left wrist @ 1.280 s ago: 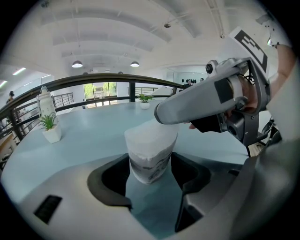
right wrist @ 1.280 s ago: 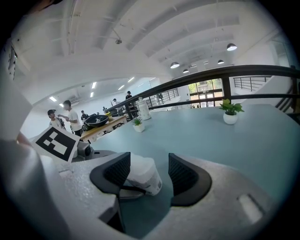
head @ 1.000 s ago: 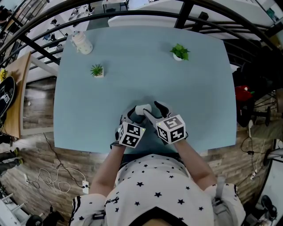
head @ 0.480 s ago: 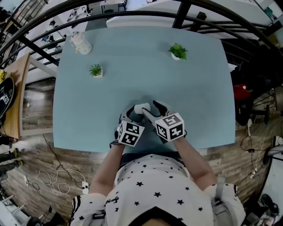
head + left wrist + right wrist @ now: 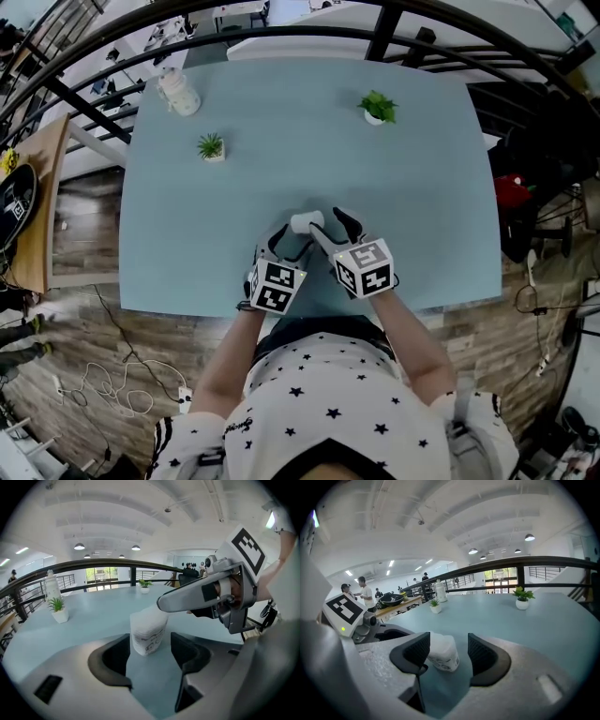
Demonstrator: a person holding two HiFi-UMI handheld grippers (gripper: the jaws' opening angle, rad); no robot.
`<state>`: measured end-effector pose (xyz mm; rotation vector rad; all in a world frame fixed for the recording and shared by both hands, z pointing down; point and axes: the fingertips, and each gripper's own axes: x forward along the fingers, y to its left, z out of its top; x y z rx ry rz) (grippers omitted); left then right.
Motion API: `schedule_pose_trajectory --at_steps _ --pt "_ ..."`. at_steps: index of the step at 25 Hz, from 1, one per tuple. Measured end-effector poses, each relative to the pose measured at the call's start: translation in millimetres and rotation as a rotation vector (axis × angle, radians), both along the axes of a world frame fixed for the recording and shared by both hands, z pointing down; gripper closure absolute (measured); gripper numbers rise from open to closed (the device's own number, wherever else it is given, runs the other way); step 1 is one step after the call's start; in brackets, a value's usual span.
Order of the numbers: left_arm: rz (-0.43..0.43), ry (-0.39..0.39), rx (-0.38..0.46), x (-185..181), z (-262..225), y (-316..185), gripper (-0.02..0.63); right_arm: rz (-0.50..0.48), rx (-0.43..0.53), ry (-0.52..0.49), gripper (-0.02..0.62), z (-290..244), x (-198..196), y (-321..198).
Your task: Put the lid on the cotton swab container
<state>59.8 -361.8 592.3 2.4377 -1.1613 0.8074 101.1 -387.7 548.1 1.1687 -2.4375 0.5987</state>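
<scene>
The cotton swab container point(image 5: 305, 223) is a small whitish tub standing on the light blue table point(image 5: 394, 187) near its front edge. In the left gripper view the container point(image 5: 148, 632) stands just beyond my left gripper point(image 5: 150, 651). That gripper's jaws are wide apart and touch nothing. One finger point(image 5: 197, 595) of the right gripper lies across the container's top. In the right gripper view the container point(image 5: 443, 652) sits between the spread jaws of my right gripper point(image 5: 449, 649), close to the left one. I cannot make out a separate lid.
Two small potted plants point(image 5: 211, 146) point(image 5: 378, 108) and a white bottle point(image 5: 178, 92) stand towards the table's far side. Black railings point(image 5: 394, 28) curve round the back. The table's front edge point(image 5: 187, 305) runs just behind both grippers.
Both grippers stay round the container. The whole view has shifted slightly; nothing was taken hold of or let go.
</scene>
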Motion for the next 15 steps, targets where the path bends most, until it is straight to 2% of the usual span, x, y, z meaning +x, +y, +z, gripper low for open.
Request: schedule_pose_trajectory --at_steps 11,15 --pt "-0.021 0.053 0.049 -32 -32 49 0.337 0.105 0.077 -0.018 0.359 -29 0 55" --pt "-0.029 0.064 0.075 -49 -42 72 0.408 0.144 0.109 -0.012 0.388 -36 -3 82"
